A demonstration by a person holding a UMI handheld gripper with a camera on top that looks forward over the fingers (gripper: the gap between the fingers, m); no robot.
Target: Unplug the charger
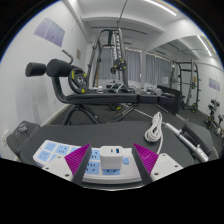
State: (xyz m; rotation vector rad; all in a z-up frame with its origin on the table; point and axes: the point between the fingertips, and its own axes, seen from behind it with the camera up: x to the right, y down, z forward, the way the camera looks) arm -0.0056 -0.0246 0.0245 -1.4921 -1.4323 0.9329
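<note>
A white charger (112, 157) stands plugged into a white power strip (52, 153) with pale blue sockets, lying on a dark table (100, 130). My gripper (109, 162) is open. Its magenta pads (71, 158) sit on either side of the charger, with a gap at each side. The charger stands between the fingers, resting in the strip. A white cable (155, 127) runs away over the table beyond the right finger.
Beyond the table stands gym equipment: a black weight bench (90, 95) with padded rollers, and a metal rack (110, 55) behind it. Windows run along the far wall.
</note>
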